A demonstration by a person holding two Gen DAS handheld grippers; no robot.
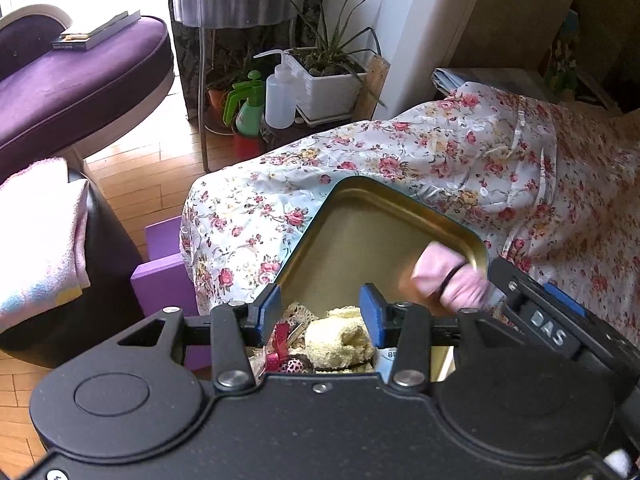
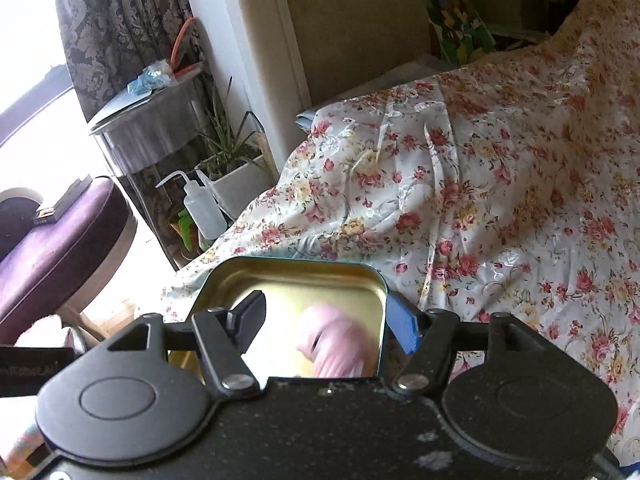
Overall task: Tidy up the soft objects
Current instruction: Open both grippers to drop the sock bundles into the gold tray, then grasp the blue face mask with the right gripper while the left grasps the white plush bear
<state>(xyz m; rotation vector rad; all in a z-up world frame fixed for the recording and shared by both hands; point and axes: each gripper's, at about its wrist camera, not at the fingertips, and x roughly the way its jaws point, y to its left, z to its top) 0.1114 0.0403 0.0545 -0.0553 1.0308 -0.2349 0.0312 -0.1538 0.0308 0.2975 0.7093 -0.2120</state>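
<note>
Lying in gold tin (image 1: 340,232): pink bundle (image 1: 448,280), yellow plush (image 1: 340,340).

Floral-covered bed (image 2: 500,184) carries 1 open tin (image 2: 296,280).

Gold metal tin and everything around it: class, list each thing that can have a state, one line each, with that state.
Gold metal tin: open, lid off, partly filled.
Pink fabric piece with black band: blurred, between the right tool's fingers, pads not pressing it.
Cream knitted soft item: lying inside the tin.
Left tool: open, over the tin's contents.
Right tool: open.
Floral bedspread: rumpled.
</note>
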